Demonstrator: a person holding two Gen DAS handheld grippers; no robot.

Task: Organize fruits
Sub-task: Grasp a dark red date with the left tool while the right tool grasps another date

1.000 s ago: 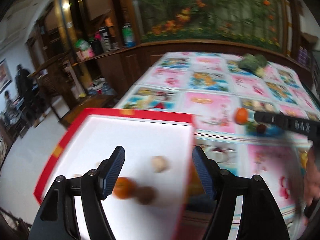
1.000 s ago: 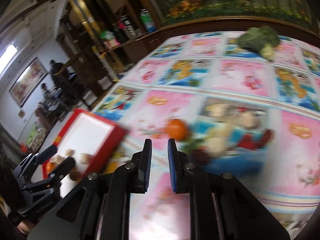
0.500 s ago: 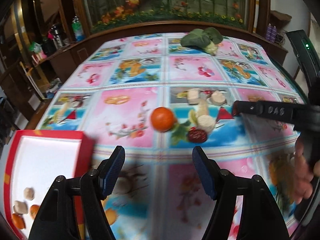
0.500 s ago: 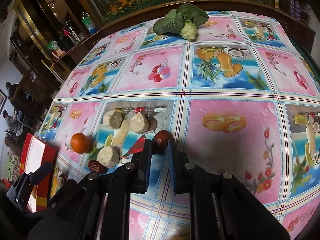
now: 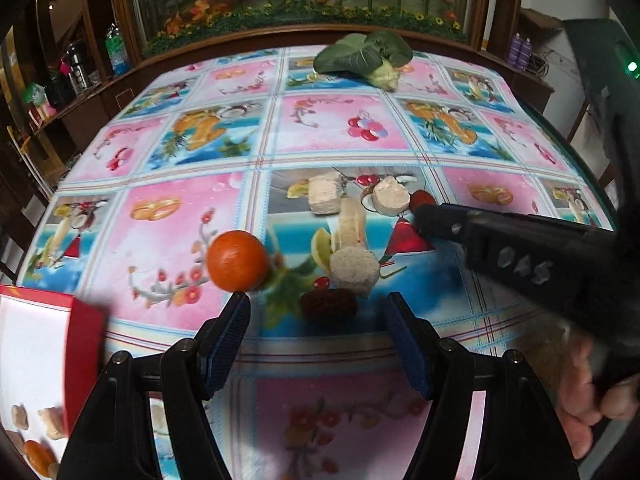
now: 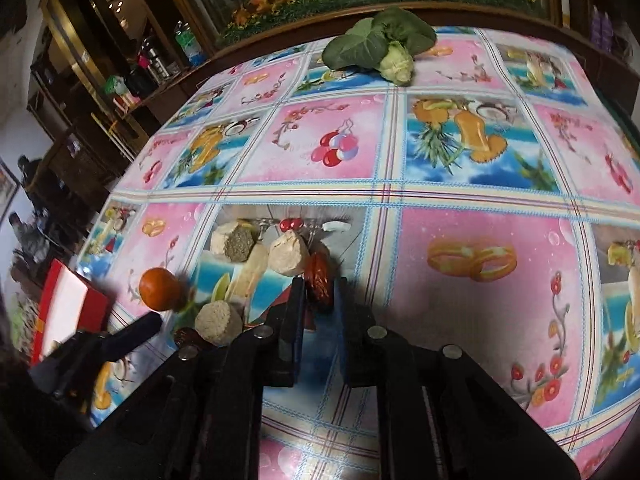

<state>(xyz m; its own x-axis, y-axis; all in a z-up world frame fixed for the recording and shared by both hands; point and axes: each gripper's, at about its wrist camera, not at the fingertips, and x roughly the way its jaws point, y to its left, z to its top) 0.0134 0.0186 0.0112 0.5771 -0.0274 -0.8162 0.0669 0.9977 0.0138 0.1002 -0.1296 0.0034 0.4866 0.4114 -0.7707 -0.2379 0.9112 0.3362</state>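
On the patterned tablecloth lie an orange, several beige fruit pieces, a dark date and a red-brown date. My left gripper stands wide open, its tips just short of the dark date, with the orange off its left finger. My right gripper has its jaws a narrow gap apart, and the red-brown date lies on the cloth between the fingertips. A red box with a white inside holds several fruits at the lower left.
A leafy green vegetable lies at the table's far edge. A dark wooden ledge and shelves with bottles stand behind and to the left. A hand holds the right gripper's handle at the lower right.
The left gripper has swung from over the red box to the fruit pile and closed in on the dark date. The right gripper advanced until the red-brown date sits between its tips.
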